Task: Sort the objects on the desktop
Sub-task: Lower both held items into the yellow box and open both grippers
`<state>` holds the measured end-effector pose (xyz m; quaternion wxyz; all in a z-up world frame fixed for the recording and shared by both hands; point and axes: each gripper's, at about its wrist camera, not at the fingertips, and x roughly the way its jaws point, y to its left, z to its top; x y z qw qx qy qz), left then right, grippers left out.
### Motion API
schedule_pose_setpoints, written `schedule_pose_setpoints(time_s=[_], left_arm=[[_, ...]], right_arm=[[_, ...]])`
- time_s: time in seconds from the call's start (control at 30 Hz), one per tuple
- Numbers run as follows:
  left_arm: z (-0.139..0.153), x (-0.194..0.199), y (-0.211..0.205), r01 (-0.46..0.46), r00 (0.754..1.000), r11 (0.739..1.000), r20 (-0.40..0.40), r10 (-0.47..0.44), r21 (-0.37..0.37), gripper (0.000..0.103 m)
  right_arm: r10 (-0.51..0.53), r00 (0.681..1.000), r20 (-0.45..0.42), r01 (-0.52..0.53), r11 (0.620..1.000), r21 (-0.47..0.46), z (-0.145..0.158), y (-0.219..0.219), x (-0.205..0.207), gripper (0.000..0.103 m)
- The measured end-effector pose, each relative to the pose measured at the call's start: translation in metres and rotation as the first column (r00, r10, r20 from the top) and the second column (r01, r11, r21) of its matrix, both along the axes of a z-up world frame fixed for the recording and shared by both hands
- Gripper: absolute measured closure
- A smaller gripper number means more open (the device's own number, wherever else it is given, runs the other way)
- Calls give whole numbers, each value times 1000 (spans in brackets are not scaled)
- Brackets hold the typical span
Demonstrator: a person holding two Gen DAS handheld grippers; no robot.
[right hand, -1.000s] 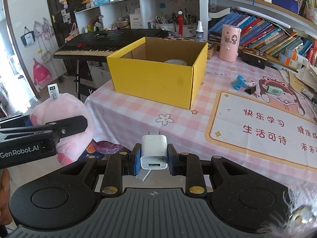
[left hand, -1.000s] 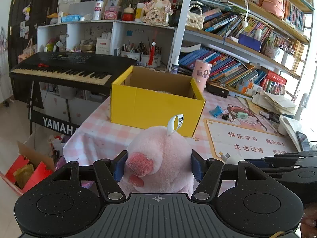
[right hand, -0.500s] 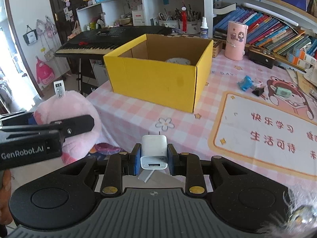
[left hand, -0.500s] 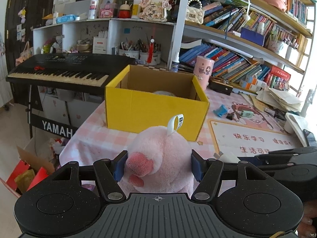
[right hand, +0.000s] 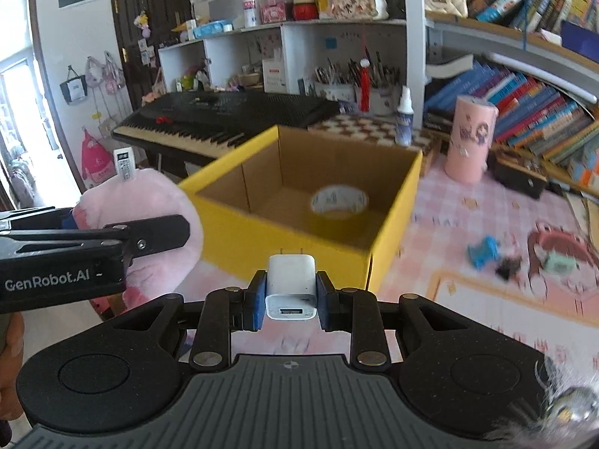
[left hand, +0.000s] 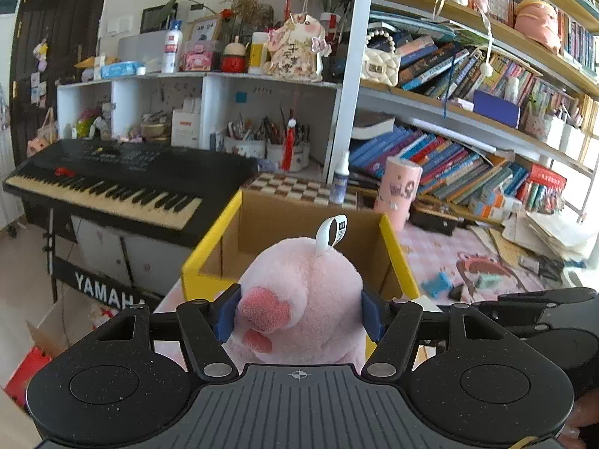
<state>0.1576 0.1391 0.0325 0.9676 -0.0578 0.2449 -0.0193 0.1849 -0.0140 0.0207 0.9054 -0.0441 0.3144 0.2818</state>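
On my far left a black Yamaha keyboard (left hand: 112, 191) stood on its stand beside the table's left edge, in front of white cubby shelves (left hand: 202, 112) crowded with bottles and pen pots. My left gripper (left hand: 297, 312) was clamped on a pink plush toy (left hand: 299, 292), its blue pads (left hand: 224, 312) pressing into the fur on both sides, the white sewn-in tag (left hand: 331, 235) sticking up from the top of the toy. I held the plush at the near wall of the open yellow cardboard box (left hand: 209, 258), above the level of its rim, so that it hid much of the box's inside from the left wrist view. From the right wrist view the box (right hand: 292, 232) sat on the pink checked tablecloth (right hand: 468, 217) toward the table's left edge, with a roll of tape (right hand: 338, 202) lying flat on its floor; the plush (right hand: 149, 209) hung just left of the box's near left corner. My right gripper (right hand: 291, 299) was closed on a white USB charger plug (right hand: 291, 284), gripped by its flat sides with the two prongs pointing forward toward the box and the port facing me; it hovered short of the box's near wall. Right of the box a pink cylindrical pot (right hand: 471, 138) stood upright near the bookshelf (right hand: 543, 104), and farther right small items, among them a blue one (right hand: 483, 250), lay on the cloth beside a cartoon desk mat (right hand: 524, 292).
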Motion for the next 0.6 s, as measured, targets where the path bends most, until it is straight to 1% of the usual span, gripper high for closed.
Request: schedule_pose_setpoints(time_s=[0.13, 0.3, 0.47, 0.53, 0.6], left_arm=[[6, 30, -2, -3, 1000, 1000, 16, 2, 16, 38], [8, 64, 1, -19, 1000, 1000, 16, 18, 10, 38], [-5, 106, 6, -9, 999, 1000, -45, 10, 12, 38], [-14, 123, 7, -7, 997, 1000, -81, 8, 16, 38], [-25, 140, 9, 0, 992, 1000, -122, 3, 27, 38]], right_arm=[[17, 1000, 13, -17, 1000, 4, 5, 4, 29, 79], [38, 999, 35, -37, 999, -7, 8, 10, 64, 79], [66, 997, 39, -64, 996, -63, 0, 22, 99, 79], [102, 994, 29, -98, 989, -113, -7, 30, 112, 79], [156, 988, 10, -152, 972, -178, -15, 41, 126, 78]])
